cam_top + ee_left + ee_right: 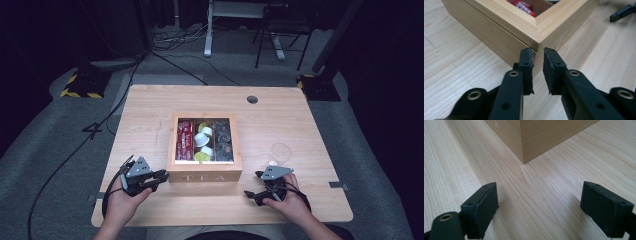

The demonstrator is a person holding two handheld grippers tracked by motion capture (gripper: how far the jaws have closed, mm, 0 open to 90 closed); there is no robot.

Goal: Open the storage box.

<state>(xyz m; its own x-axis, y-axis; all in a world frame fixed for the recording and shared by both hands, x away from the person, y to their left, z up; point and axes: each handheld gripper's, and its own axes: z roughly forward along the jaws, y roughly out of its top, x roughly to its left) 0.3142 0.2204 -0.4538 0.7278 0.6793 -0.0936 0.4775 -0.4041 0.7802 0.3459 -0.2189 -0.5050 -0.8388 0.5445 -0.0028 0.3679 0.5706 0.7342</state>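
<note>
Seen from above, a wooden tea box point(205, 145) sits mid-bench, its glazed lid down over red sachets point(185, 140) and white pods point(204, 136), while a person's left tool point(159, 176) noses at its near left corner and the right tool point(252, 192) waits off its near right corner, beside an empty glass point(280, 152). The left gripper view shows that tool point(538, 53) narrowed to a slit, holding nothing, tips just at the lid's corner, seemingly to lift it. The right gripper view shows the right tool point(539, 188) spread wide over bare bench point(531, 202), likely ready to steady the box.
</note>
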